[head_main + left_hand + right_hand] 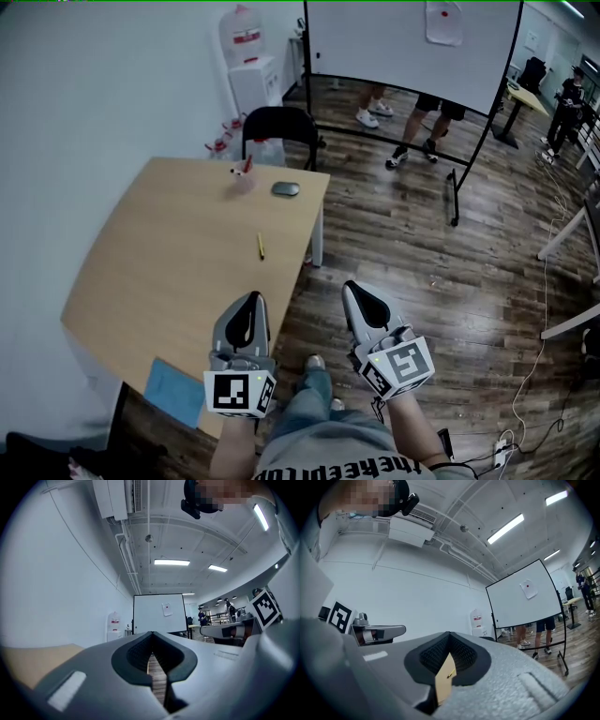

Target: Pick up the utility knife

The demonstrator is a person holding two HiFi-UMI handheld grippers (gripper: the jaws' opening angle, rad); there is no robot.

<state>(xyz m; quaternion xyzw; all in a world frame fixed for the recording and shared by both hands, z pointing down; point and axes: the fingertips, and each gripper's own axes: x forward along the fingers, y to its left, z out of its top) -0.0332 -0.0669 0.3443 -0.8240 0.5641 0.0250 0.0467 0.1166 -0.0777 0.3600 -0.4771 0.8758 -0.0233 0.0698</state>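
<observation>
The left tool (252,300) and the right tool (351,290), grey shells with ribbed black pads, sat low in the frame, each with its jaws pressed together on nothing. Above them, mid-frame, the slim yellow utility knife (261,246) lay on the smooth tan wooden table (169,244), well apart from both. A grey oval mouse (286,188) lay higher up.

The table (169,253) is smooth, matt, light wood. The floor (441,281) is dark, semi-gloss wood plank. The left gripper (251,300) is matt grey plastic.
</observation>
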